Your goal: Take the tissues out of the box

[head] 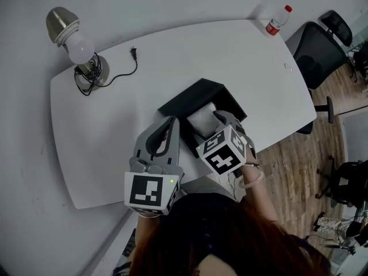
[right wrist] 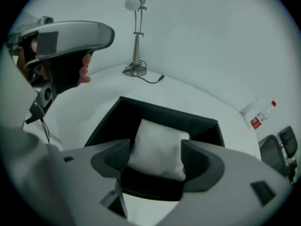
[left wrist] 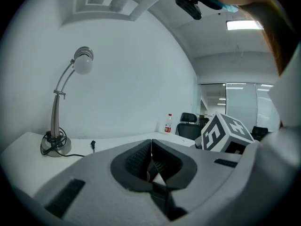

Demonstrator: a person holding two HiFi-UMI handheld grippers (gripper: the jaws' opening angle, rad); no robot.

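A black open-topped box (head: 195,91) stands on the white table (head: 115,125) near its front edge. Inside it lies a white tissue pack (head: 204,119), soft and pillow-shaped (right wrist: 160,145). My right gripper (head: 211,126) reaches down into the box, its jaws spread wide. The pack sits between its two pads (right wrist: 115,157) in the right gripper view, still low in the box (right wrist: 164,114). My left gripper (head: 167,125) hovers just left of the box with its jaws shut together (left wrist: 151,147) and nothing held.
A desk lamp (head: 75,42) with its coiled cord and loose plug (head: 133,53) stands at the table's far left. A water bottle (head: 277,20) is at the far right corner. A black office chair (head: 319,50) stands beyond the table's right edge.
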